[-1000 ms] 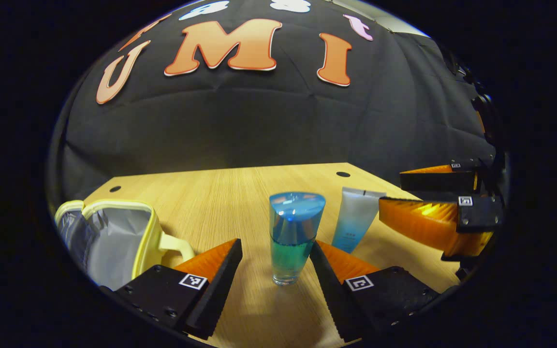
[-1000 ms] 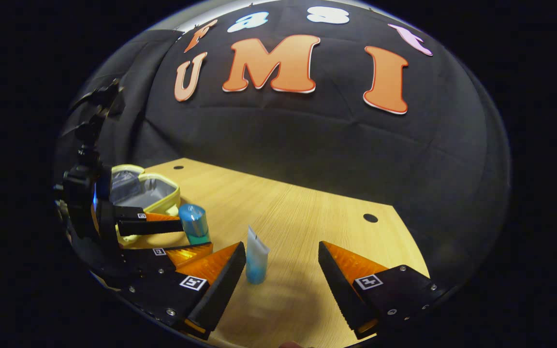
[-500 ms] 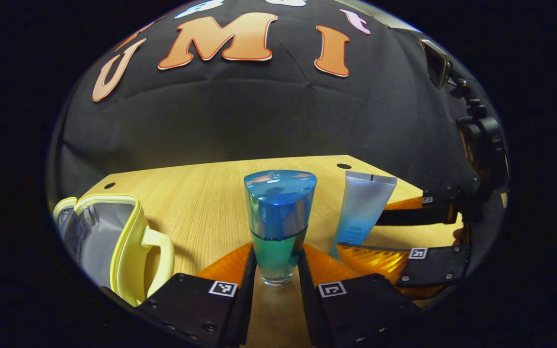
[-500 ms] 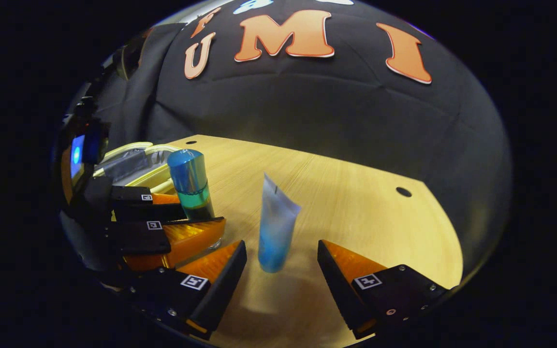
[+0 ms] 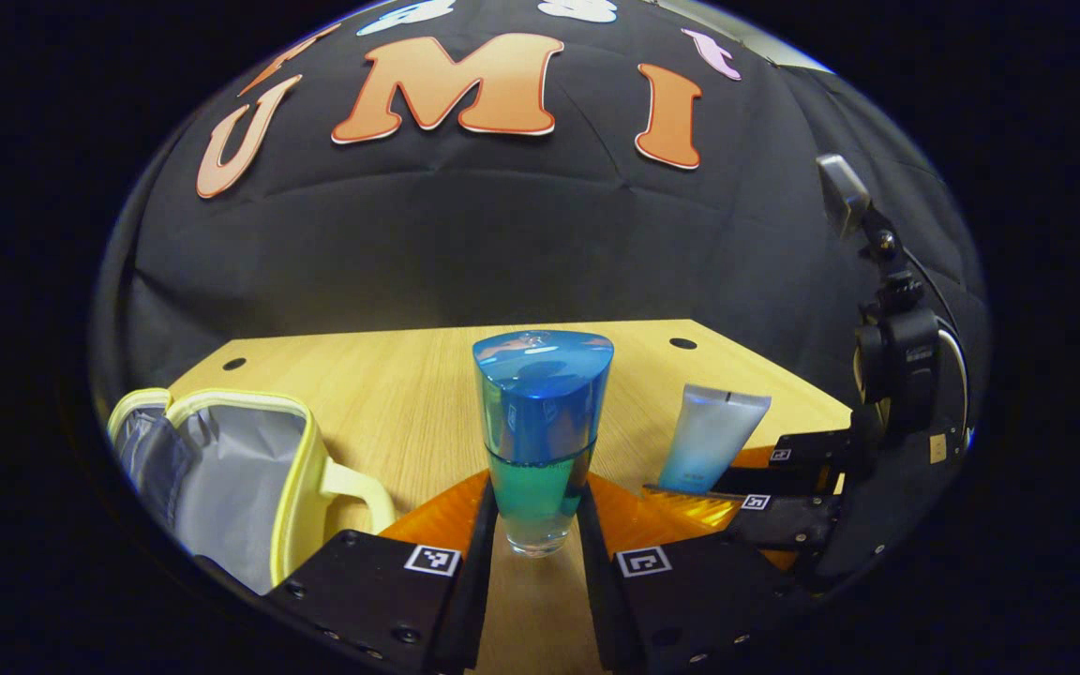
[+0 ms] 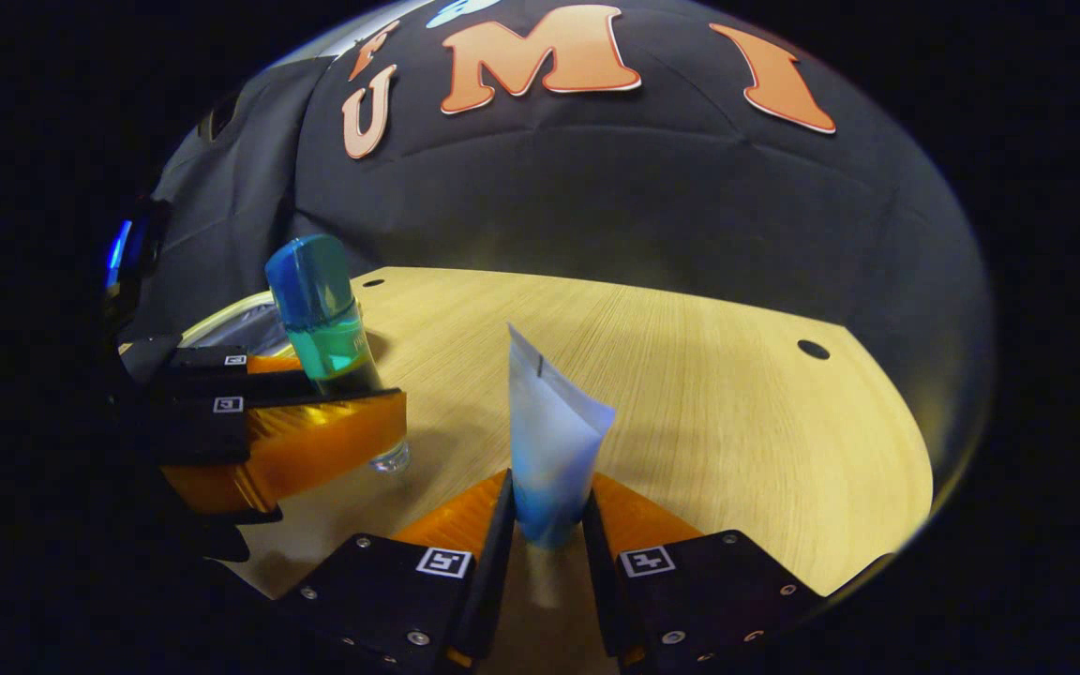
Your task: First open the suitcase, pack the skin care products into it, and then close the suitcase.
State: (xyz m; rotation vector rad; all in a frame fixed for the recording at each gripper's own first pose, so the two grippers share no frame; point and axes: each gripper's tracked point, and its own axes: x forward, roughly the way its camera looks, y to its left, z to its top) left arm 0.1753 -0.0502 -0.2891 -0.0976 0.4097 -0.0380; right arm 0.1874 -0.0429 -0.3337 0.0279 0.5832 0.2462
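A blue-capped bottle [image 5: 540, 441] of teal liquid stands upright between my left gripper's [image 5: 537, 525] fingers, which are shut on its lower body. The same bottle [image 6: 324, 323] appears in the right gripper view, lifted slightly off the table in the left gripper [image 6: 315, 427]. A pale blue tube [image 6: 549, 450] stands cap-down with my right gripper [image 6: 547, 530] shut on its lower end. That tube [image 5: 711, 439] and right gripper [image 5: 765, 487] also show at the right of the left gripper view. The yellow-trimmed case [image 5: 221, 478] lies open at the left, its grey lining showing.
The wooden table [image 6: 709, 412] has small round holes [image 6: 813, 350] near its far edge. The open case [image 6: 240, 328] lies behind the left gripper. A camera mount [image 5: 896, 356] rises on the right gripper.
My right gripper has shut on the tube. The left gripper, closed on the bottle half a second ago, has raised it a little off the table.
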